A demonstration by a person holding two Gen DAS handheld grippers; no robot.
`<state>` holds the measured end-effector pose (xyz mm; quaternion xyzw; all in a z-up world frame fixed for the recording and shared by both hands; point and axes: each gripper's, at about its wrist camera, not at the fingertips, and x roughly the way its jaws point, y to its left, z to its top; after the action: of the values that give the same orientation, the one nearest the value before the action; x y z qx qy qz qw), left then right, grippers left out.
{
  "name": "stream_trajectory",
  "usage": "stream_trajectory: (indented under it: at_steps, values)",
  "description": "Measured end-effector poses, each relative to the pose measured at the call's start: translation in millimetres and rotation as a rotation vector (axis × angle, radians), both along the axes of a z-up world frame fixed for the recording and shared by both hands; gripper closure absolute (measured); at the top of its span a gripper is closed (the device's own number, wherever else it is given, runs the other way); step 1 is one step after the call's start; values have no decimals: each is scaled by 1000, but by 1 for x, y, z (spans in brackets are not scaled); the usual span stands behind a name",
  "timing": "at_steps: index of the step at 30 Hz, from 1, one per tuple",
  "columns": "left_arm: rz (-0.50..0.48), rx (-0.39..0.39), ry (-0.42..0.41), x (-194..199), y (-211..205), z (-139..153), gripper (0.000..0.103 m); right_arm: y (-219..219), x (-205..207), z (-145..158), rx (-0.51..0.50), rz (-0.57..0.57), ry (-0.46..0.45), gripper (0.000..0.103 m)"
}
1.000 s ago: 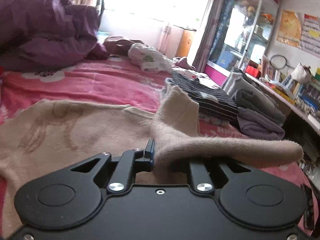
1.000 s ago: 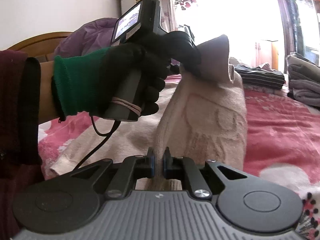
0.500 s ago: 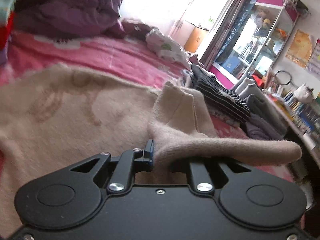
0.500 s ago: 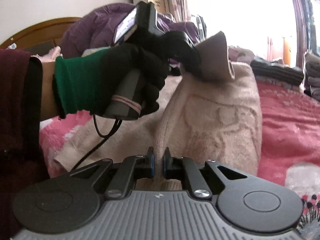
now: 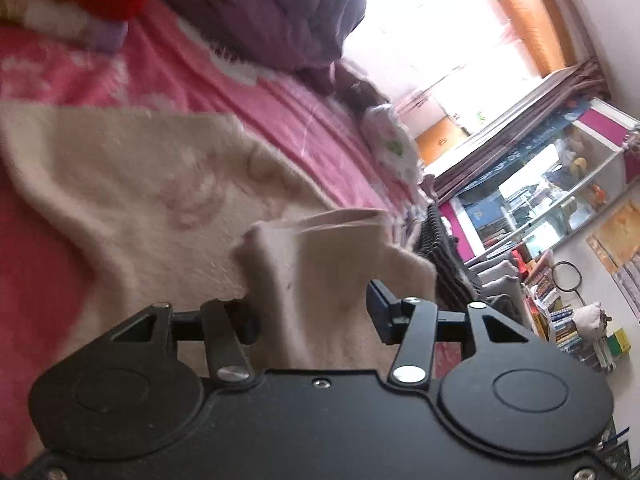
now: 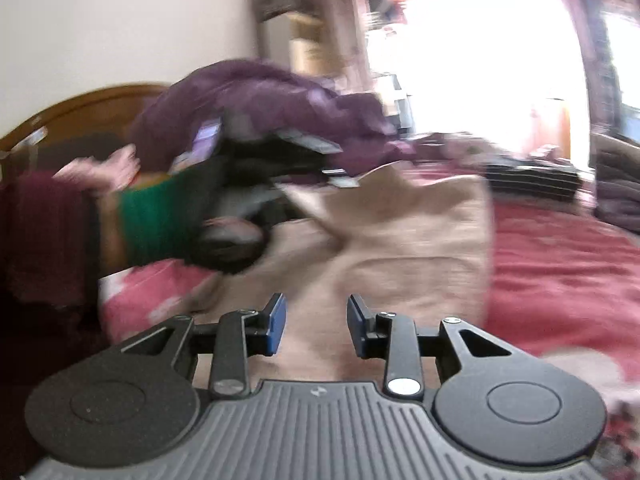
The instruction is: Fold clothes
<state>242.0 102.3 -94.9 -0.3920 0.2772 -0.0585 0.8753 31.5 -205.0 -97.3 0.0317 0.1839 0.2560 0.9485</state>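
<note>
Pink floral bedding (image 5: pixel 188 80) covers a wide bed that fills the lower part of both wrist views, with a curved wooden headboard (image 6: pixel 80 104) at its head and bright daylight from a window beyond its far side. One fuzzy beige sweater (image 5: pixel 132 184) lies spread across the middle of the bed, and one part of it is folded over on top, its edge curling up just ahead of the left gripper (image 5: pixel 312 312). That gripper's two fingers stand wide apart, with the folded beige flap between them but not clamped. The right gripper (image 6: pixel 316 324) hovers low over the near hem of the sweater, its two blue-padded fingers also parted and holding nothing. Bare pink bedding stays free to the right of the sweater, toward the bed's far edge. One crumpled purple quilt (image 5: pixel 272 12) is heaped near the head of the bed. One dark striped folded garment (image 6: pixel 532 180) sits along the far edge. One glass-fronted cabinet (image 5: pixel 560 192) stands against the wall past the bed. The right wrist view is blurred; it shows the person's green-cuffed black glove (image 6: pixel 188 216) on the left gripper's handle.
</note>
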Motion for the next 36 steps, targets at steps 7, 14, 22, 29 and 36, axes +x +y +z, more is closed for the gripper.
stream_trajectory:
  at_steps: [7, 14, 22, 29, 36]
  values:
    - [-115, 73, -6, -74, -10, 9, 53, -50, 4, 0, -30, -285, 43, 67]
    - [-259, 155, 96, -120, -45, -20, 53, -42, 18, -23, 58, -235, 162, 67]
    - [-312, 73, 79, -114, -64, -32, 54, -35, 4, -17, 14, -191, 137, 66]
    - [-341, 108, 47, -93, -81, -32, 65, 10, -42, -11, -277, -1, -74, 23]
    - [-394, -111, -53, -78, -87, -16, 94, 34, -48, -29, -459, -4, -142, 24]
